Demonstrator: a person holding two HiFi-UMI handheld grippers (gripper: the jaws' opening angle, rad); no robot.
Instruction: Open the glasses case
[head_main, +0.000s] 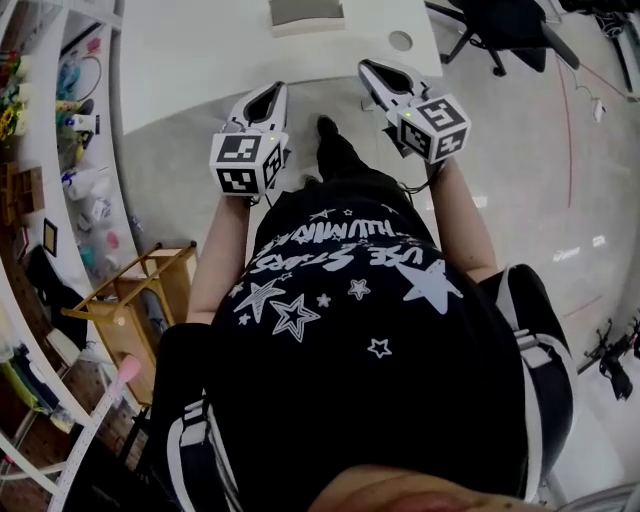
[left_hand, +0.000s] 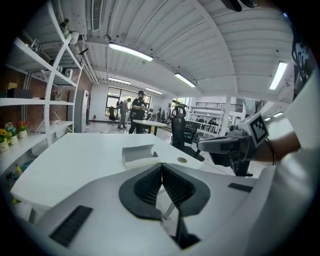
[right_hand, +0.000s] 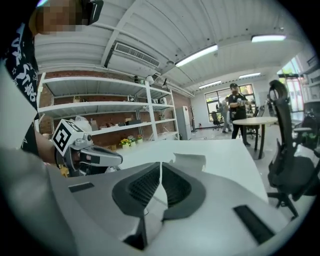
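Head view: we look steeply down from the person's head onto the near edge of the white table (head_main: 200, 60).
Left gripper view: we face nearly level across that table from its near edge.
Right gripper view: the same, from further right.
Shared: the table top appears in all three. The left gripper view catches the right gripper (left_hand: 201, 145), and the right gripper view catches the left gripper (right_hand: 119, 160).

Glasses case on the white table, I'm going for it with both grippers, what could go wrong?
The left gripper and right gripper are both shut and empty; arriving like that would likely shove the glasses case instead of gripping it. It lies loose on the smooth table, so prying with one gripper alone may slide it. The grippers sit close side by side and could knock together at it.
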